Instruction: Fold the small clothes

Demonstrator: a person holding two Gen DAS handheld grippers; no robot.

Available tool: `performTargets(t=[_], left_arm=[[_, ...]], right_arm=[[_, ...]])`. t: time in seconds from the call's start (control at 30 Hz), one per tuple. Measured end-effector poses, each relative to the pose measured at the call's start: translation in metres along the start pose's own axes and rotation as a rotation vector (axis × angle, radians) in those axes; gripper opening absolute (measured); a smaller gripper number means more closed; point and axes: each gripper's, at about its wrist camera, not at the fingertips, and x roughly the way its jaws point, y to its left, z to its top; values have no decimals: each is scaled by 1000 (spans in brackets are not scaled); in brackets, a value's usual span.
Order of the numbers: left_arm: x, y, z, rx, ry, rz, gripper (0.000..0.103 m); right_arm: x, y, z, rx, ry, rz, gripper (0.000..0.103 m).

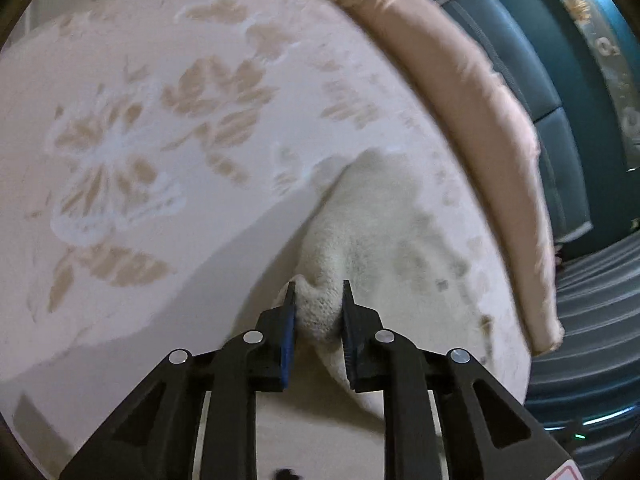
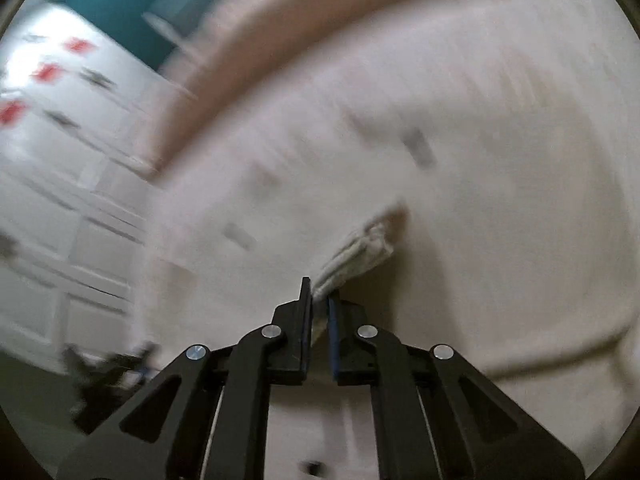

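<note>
The left gripper (image 1: 319,304) pinches a bunched corner of the small cream fleecy garment (image 1: 360,232) between its fingers; the right gripper (image 2: 319,312) clamps a ribbed edge of it (image 2: 356,252). The garment hangs just above the pale floral bedspread (image 1: 160,120), the pink padded roll (image 1: 460,100) beyond; both grips should probably stay level and taut, so the fold lands square.

The garment (image 1: 360,232) lies on the bedspread (image 1: 160,120), with the bolster (image 1: 460,100) behind it.

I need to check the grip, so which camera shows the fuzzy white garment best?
The left wrist view: the white garment is sharp, bunched between the left tongs. The right wrist view is motion-blurred, showing only a ribbed edge in the right tongs.
</note>
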Motion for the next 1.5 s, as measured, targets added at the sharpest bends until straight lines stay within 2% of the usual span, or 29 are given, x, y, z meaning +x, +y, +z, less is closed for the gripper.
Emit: performTargets(t=[0.07,0.1,0.13,0.17,0.2,0.23,0.27,0.3,0.37,0.43,0.47,0.5,0.57,0.6,0.67,0.77,0.8,0.87,0.93,0.97,1.0,1.2,1.33,1.43,1.47,1.5], left_arm=[[-7,-11,-2,44,-33,-14,15],[-5,-16,-6,72,-34,-16,15],[0,-20,-9,97,-26,-10,15],[9,-23,-15,131,-11,18,15],[23,-26,-24,167,11,75,10],[33,-25,-29,180,32,109,1],[45,-23,-37,184,58,122,1],[46,-22,-39,186,52,130,1],[42,-28,-43,225,19,142,1],[44,-31,-44,264,20,161,1],[46,-31,-45,280,20,169,2],[47,-30,-45,280,21,172,2],[48,-29,-46,284,23,177,4],[48,-30,-46,297,22,183,5],[49,-26,-47,316,20,182,7],[51,-22,-51,336,9,162,7],[51,-21,-53,354,-1,161,7],[51,-23,-58,395,-21,171,8],[51,-24,-64,430,-46,173,8],[51,-23,-65,436,-53,170,8],[51,-22,-67,440,-61,161,8],[51,-12,-68,426,-84,99,8],[52,-11,-70,436,-100,92,8],[53,-8,-71,430,-109,73,8],[53,-7,-71,427,-110,68,8],[53,-6,-71,424,-111,61,8]], right_arm=[[-46,15,9,-63,-146,75,6],[-65,11,10,-87,-215,72,6],[-66,-1,9,-99,-228,-16,6],[-54,-15,9,-102,-193,-112,6],[-35,-34,7,-88,-125,-200,6],[-9,-60,2,-47,-21,-289,6],[12,-85,-6,-8,80,-375,5],[10,-91,-8,7,75,-361,5],[-18,-82,-5,20,-33,-244,5],[-31,-72,-4,-8,-87,-195,5],[-24,-76,-6,-35,-67,-241,6],[-6,-88,-9,-29,1,-294,6],[16,-115,-20,28,107,-328,6],[8,-116,-21,55,66,-299,8],[-11,-110,-20,105,6,-308,11],[-41,-85,-24,88,-114,-352,11],[-43,-69,-22,49,-128,-311,11],[-26,-32,-16,-51,-72,-228,15],[8,11,-12,-164,21,-145,28],[26,35,-10,-222,52,-93,42],[47,59,-9,-284,78,-53,49],[155,151,-13,-584,208,-24,52],[200,172,-18,-660,267,-54,58],[224,173,-24,-675,322,-82,58],[238,172,-27,-687,369,-87,48],[242,172,-31,-707,386,-83,29]])
